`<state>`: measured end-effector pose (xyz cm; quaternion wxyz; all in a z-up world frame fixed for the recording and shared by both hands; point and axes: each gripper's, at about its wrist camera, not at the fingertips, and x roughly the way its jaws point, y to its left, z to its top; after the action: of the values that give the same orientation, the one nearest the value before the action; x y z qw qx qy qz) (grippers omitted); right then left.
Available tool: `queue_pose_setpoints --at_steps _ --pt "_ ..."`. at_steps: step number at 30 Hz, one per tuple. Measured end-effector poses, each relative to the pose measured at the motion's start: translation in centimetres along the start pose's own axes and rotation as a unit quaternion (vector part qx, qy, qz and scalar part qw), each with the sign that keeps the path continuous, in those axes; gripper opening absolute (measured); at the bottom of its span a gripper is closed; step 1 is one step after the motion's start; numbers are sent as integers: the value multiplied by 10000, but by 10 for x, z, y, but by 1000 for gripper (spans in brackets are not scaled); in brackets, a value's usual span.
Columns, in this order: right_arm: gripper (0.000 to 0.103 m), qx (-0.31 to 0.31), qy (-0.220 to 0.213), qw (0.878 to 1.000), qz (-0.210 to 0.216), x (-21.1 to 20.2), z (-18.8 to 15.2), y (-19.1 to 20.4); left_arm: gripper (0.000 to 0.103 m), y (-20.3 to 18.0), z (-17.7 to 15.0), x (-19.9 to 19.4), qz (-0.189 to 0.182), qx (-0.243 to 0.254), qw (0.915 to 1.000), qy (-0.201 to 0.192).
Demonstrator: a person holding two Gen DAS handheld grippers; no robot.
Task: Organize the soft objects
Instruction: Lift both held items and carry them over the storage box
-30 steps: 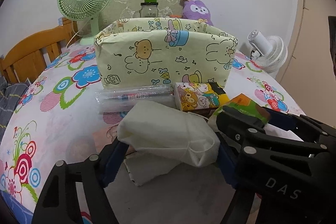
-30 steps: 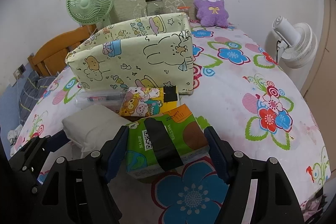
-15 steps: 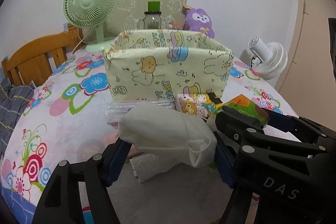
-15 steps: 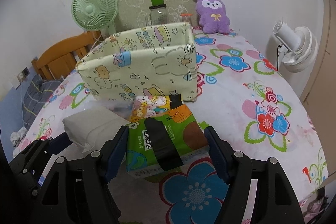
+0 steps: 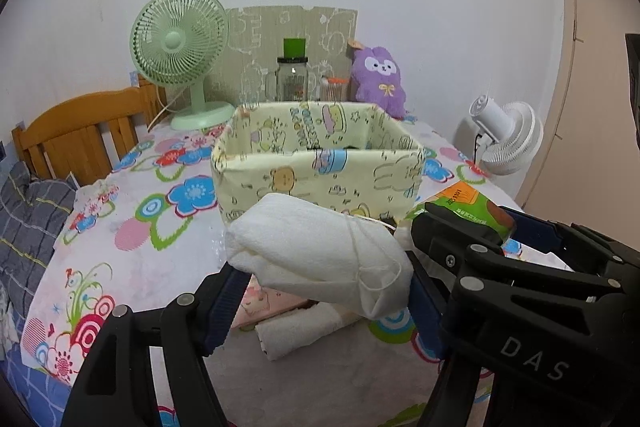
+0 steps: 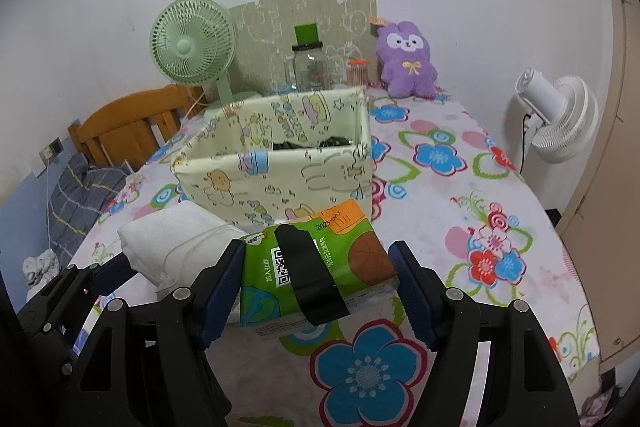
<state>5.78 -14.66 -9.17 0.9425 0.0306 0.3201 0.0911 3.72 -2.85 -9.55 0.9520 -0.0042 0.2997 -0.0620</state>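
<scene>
My left gripper [image 5: 324,291] is shut on a white drawstring pouch [image 5: 316,255], held above the flowered tablecloth [image 5: 132,235]. My right gripper [image 6: 316,279] is shut on a green tissue pack [image 6: 316,263] with black tape across it, also lifted off the cloth. In the right wrist view the pouch [image 6: 176,239] shows at the left beside the pack. The cartoon-print fabric bin [image 5: 320,167] stands open just beyond both; dark items lie at its bottom [image 6: 312,143]. A folded white cloth [image 5: 296,331] lies on the table under the pouch.
A green desk fan [image 5: 180,55], a glass jar with a green lid [image 5: 294,75] and a purple plush [image 5: 380,79] line the back wall. A white fan [image 5: 508,135] stands right of the table, a wooden chair [image 5: 84,135] at the left. A pink flat item [image 5: 272,303] lies beside the folded cloth.
Both grippers have risen with the pouch and the tissue pack. The bin now sits lower in view and its inside shows. The packets in front of it are hidden behind the held things.
</scene>
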Motion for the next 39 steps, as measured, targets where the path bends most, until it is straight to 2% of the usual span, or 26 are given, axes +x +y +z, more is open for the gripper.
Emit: queue_pose_setpoints --at_steps 22,39 --pt "75 -102 -511 9986 -38 -42 47 3 76 -10 47 -34 155 99 9987 -477" --pt "75 -162 -804 9966 -26 -50 72 4 76 -14 77 -42 232 145 9972 -699"
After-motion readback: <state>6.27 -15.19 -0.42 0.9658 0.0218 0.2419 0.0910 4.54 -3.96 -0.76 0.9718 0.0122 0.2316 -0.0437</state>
